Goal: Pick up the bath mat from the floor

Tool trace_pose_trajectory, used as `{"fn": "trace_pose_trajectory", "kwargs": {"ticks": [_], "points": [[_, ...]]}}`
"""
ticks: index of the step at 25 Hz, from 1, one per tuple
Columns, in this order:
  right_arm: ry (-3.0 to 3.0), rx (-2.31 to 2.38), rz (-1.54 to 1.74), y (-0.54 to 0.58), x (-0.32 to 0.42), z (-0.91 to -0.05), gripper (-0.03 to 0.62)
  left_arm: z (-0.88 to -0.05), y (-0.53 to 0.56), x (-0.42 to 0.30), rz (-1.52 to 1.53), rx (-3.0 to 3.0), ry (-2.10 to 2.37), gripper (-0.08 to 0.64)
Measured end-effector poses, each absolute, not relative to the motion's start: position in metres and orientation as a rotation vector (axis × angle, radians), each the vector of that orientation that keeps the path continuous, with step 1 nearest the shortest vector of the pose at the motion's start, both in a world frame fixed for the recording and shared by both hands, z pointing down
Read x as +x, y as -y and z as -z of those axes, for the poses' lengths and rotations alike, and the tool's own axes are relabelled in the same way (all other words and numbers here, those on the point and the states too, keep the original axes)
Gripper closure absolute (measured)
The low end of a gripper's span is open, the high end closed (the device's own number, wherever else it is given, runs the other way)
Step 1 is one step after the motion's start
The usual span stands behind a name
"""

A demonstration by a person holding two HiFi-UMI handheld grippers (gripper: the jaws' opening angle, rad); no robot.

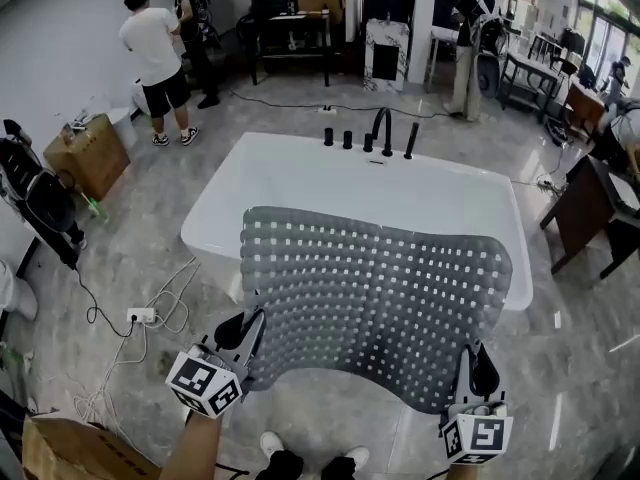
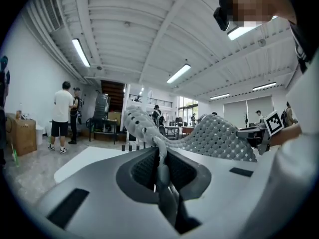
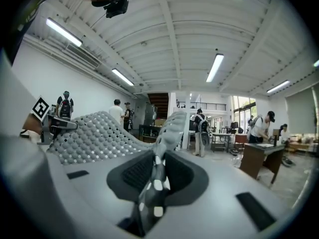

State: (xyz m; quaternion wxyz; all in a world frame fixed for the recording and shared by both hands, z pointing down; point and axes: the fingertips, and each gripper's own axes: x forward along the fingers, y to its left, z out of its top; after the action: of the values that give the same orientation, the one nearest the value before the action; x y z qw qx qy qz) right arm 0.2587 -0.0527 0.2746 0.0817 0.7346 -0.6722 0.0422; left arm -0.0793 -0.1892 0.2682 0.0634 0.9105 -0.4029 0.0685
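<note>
Grey bath mat edge pinched, plain only in gripper views

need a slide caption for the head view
Left gripper and right gripper hold the grey perforated bath mat by its near corners, spread out before a white bathtub.

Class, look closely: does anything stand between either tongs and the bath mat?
Nothing visible does. The left tongs and the right tongs each clamp a near corner of the mat, which hangs spread between them.
</note>
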Motion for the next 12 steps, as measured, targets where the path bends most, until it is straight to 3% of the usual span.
{"fn": "trace_pose_trajectory", "kwargs": {"ticks": [6,12], "points": [[2.041,2.246,-0.015,0.045,0.248,-0.184,0.506,-0.177,0.18,-0.082,-0.119,2.836,1.26,0.525],[2.057,2.279,0.058,0.039,0.241,-0.151,0.506,-0.141,0.173,-0.075,-0.07,2.898,1.274,0.525]]}}
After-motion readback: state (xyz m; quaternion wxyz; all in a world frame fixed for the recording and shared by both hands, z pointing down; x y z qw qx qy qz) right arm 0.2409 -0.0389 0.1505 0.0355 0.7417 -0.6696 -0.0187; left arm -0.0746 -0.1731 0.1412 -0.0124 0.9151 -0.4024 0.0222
